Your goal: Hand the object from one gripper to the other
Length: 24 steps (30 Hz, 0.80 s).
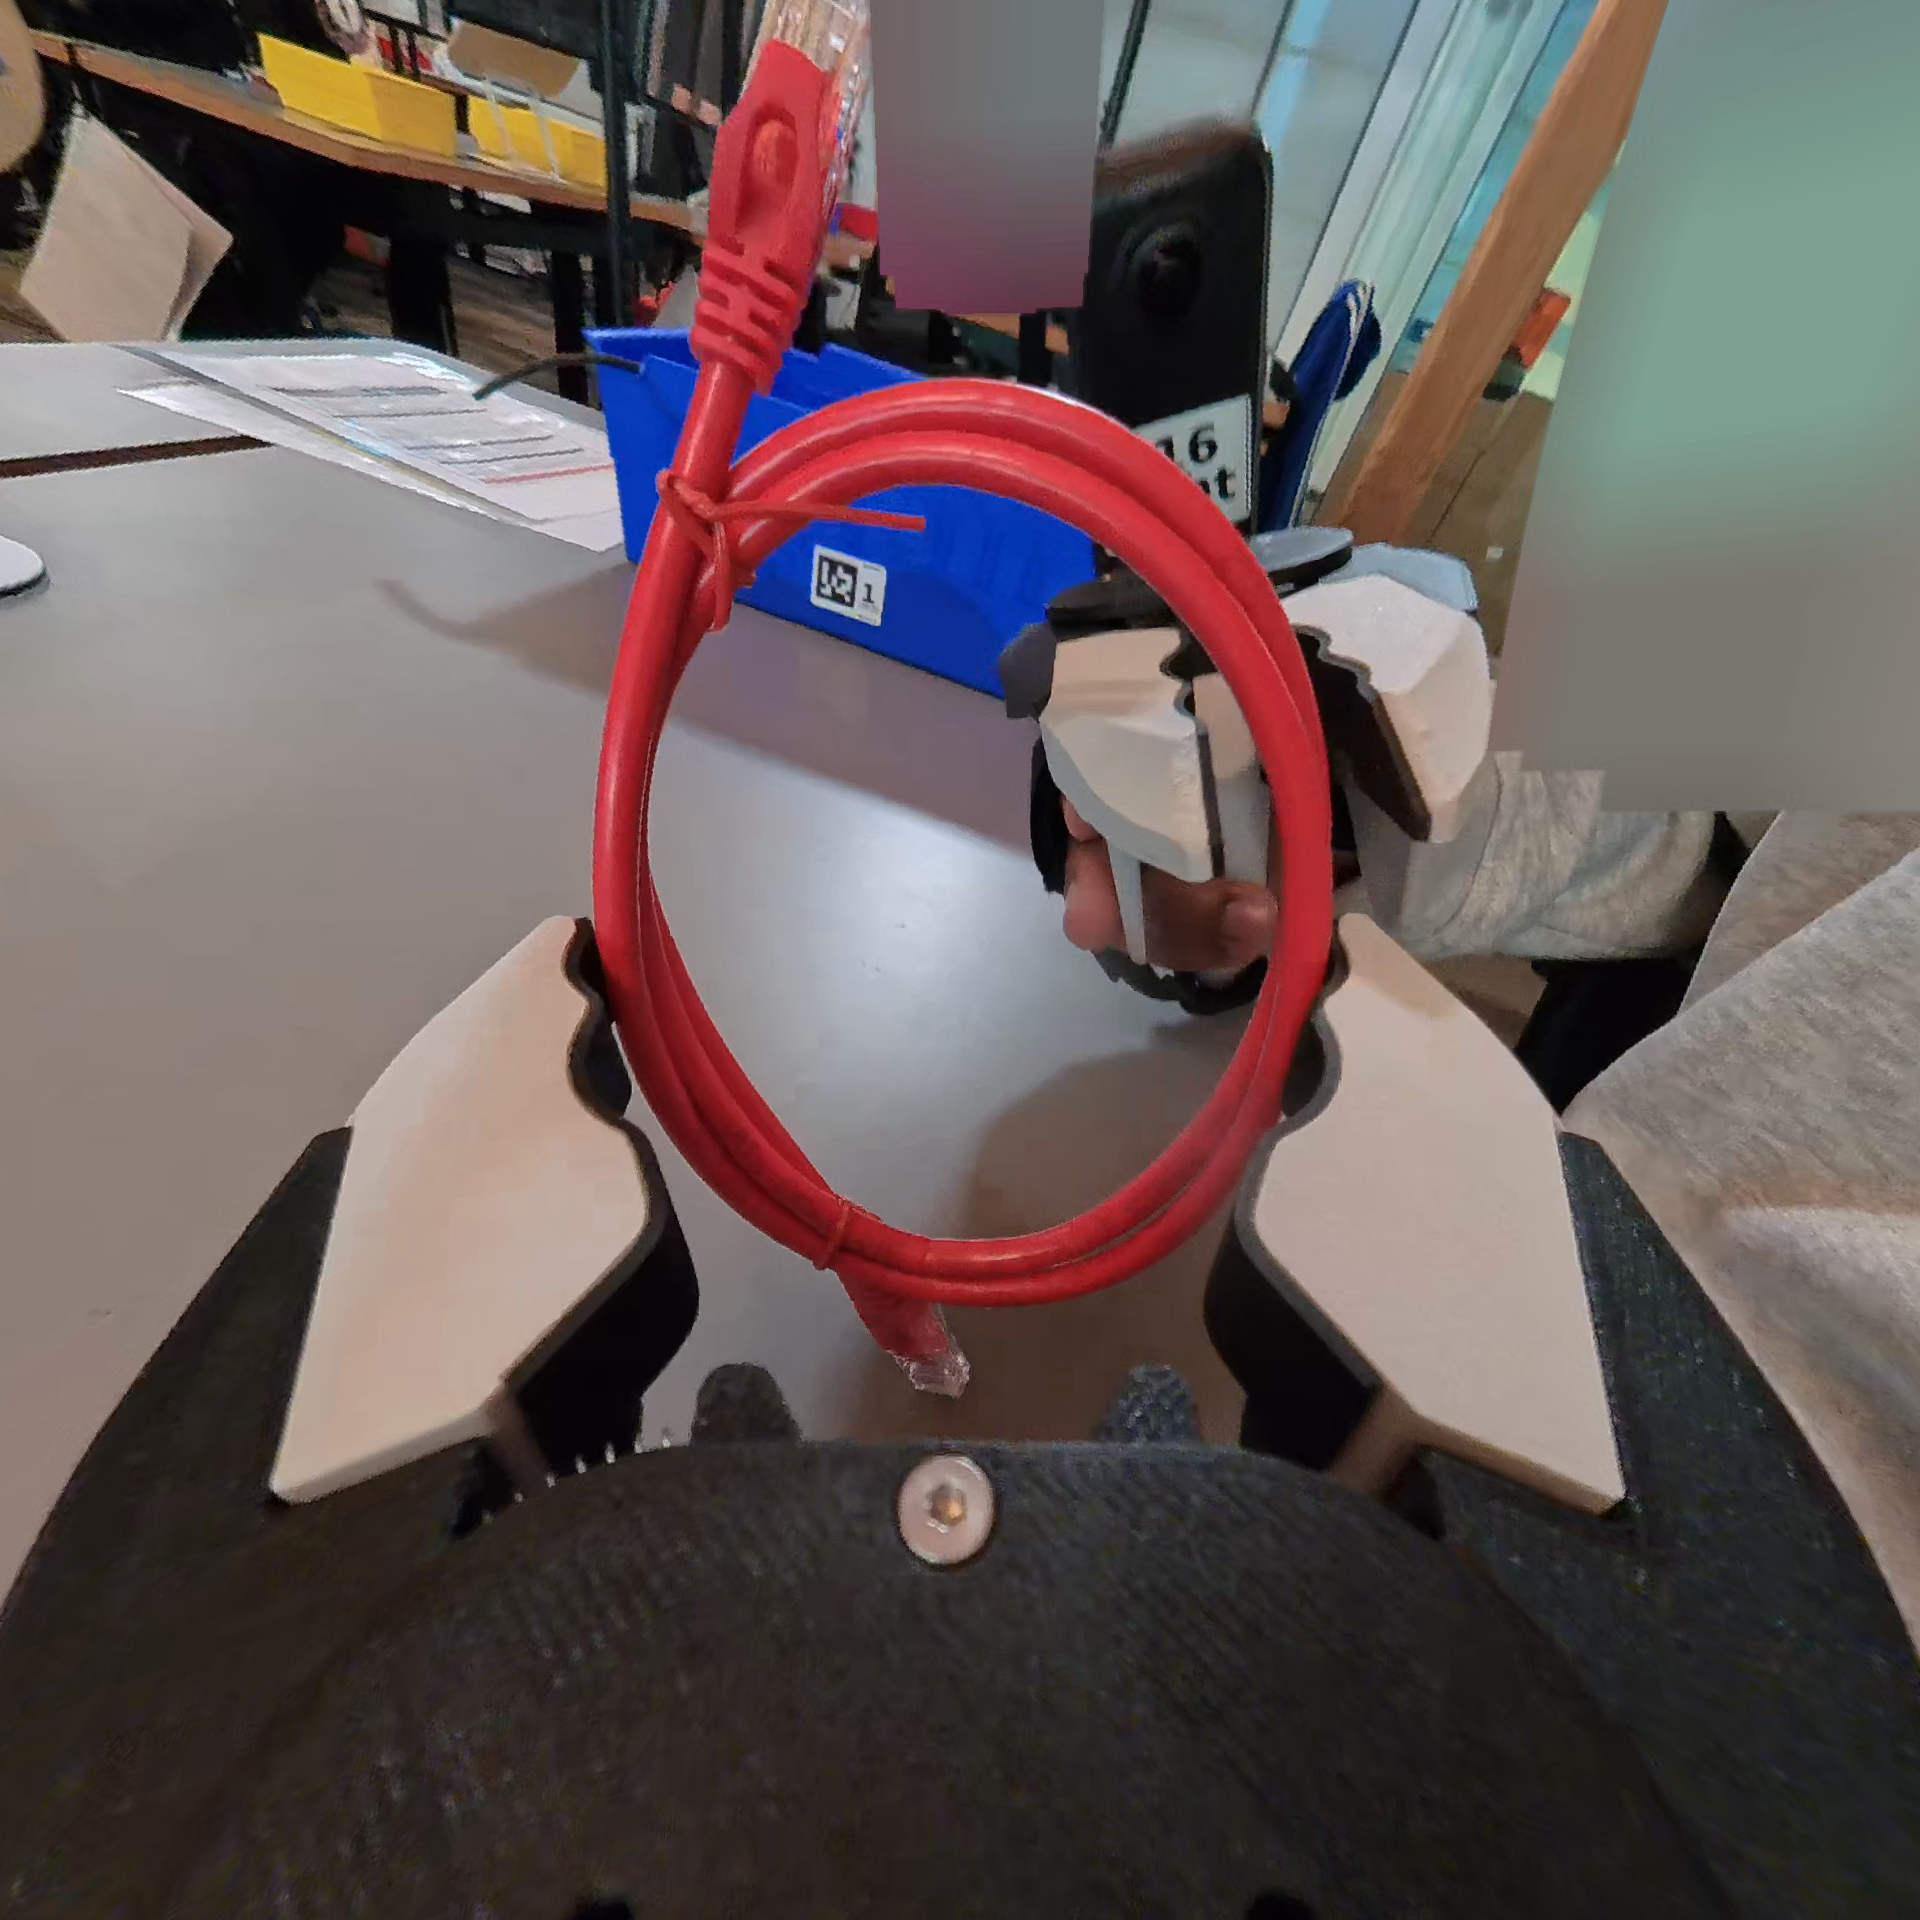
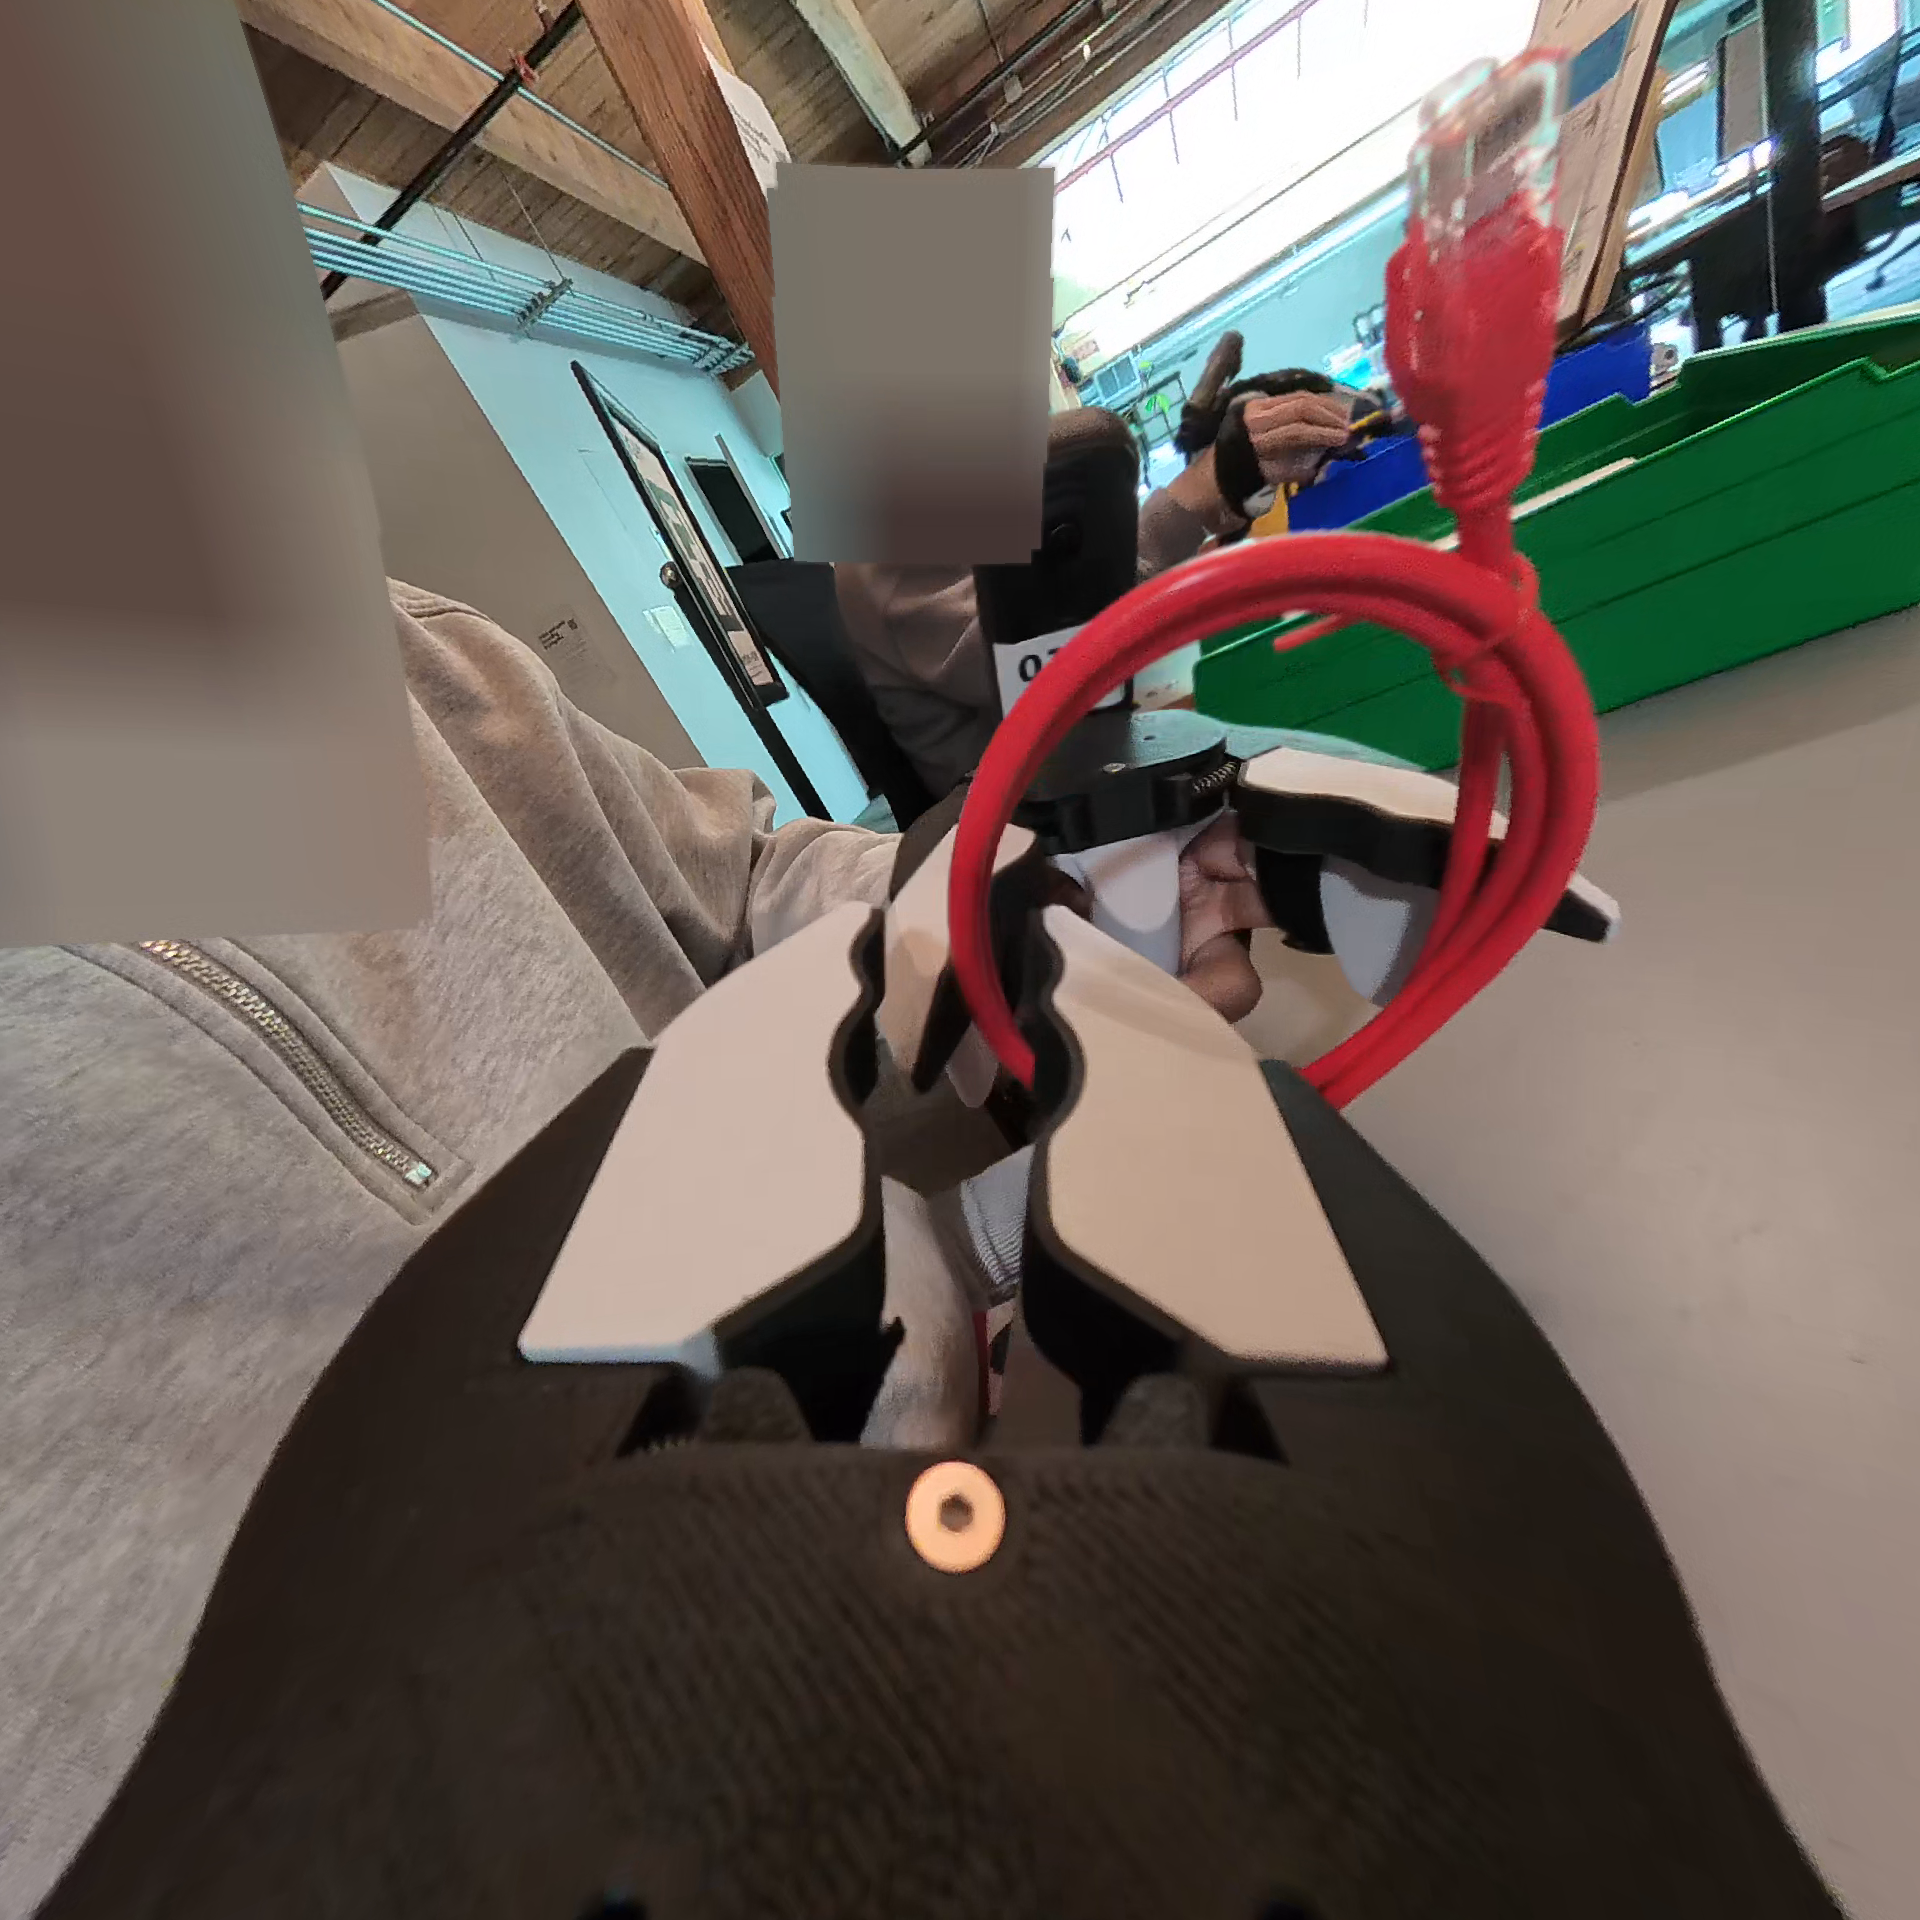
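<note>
The coiled red Ethernet patch cable (image 1: 961, 831) hangs above the grey tabletop (image 1: 260, 779), its coil spanning the left tool (image 1: 961, 997), whose fingers are spread wide against it. The right tool (image 2: 956, 997) stands narrowed, seemingly pinching 1 strand. This looks like mid-handover; next, I'd judge, 1 tool must let go.
</note>
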Motion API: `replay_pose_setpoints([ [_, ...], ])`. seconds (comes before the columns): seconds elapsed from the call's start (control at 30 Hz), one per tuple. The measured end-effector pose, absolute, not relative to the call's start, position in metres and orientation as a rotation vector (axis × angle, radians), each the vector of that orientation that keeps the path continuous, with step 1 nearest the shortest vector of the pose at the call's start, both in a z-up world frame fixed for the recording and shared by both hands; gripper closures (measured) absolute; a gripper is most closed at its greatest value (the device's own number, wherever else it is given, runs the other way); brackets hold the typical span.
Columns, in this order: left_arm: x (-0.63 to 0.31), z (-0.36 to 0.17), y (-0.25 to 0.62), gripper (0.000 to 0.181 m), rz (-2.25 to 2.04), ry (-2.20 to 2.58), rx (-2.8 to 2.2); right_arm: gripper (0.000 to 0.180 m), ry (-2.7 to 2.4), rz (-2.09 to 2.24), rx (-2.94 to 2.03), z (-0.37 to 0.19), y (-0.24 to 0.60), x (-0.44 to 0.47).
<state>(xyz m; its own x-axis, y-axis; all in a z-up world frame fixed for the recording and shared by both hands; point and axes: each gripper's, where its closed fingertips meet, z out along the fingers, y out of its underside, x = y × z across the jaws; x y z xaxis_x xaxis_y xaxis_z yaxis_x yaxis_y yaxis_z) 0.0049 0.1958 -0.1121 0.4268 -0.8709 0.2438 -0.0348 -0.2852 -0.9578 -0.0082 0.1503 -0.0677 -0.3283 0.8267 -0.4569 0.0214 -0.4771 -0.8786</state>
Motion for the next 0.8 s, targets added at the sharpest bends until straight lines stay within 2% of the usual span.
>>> replay_pose_setpoints([
  [0.27,-0.012,-0.09,0.205,0.057,-1.4,0.501,-1.597,0.135,-0.944,1.799,-1.32,-0.06,0.181,0.002],
  [0.57,-0.013,-0.079,0.201,0.058,-1.782,0.313,-1.536,0.092,-0.92,1.494,-1.266,-0.066,0.208,0.006],
  [0.67,-0.006,-0.08,0.195,0.057,-1.893,0.309,-1.55,0.083,-1.008,1.403,-1.276,-0.076,0.204,0.0],
  [0.8,0.005,-0.085,0.181,0.056,-2.004,0.362,-1.589,0.091,-1.062,1.279,-1.289,-0.082,0.206,-0.002],
])
